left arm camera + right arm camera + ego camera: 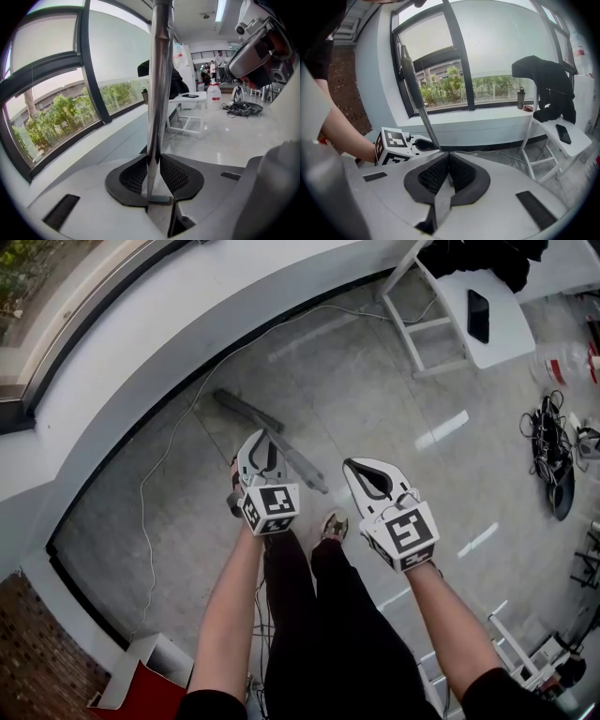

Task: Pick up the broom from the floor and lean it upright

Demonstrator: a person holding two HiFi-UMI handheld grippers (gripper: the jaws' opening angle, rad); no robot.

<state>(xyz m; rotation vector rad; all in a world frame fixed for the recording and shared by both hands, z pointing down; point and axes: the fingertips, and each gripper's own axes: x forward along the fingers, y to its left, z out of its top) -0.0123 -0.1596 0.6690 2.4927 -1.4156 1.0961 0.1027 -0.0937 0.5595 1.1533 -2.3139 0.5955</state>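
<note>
The broom's grey metal handle (305,468) crosses the floor slantwise in the head view, just ahead of my shoes. My left gripper (258,442) is shut on it. In the left gripper view the handle (159,84) stands upright, with both dark pads against its sides at the left gripper (154,161). My right gripper (353,466) hangs to the right of the handle, apart from it. Its jaws (449,161) are shut with nothing between them. From there the handle (419,105) leans up and to the left above the left gripper (417,144). The broom's head cannot be made out.
A curved white sill (141,362) under the windows runs along the left and far side. A thin cable (142,493) lies on the floor beside it. A white chair (473,320) with a black jacket and a phone stands at the back right. A cable tangle (553,442) lies right, a red bin (141,695) near left.
</note>
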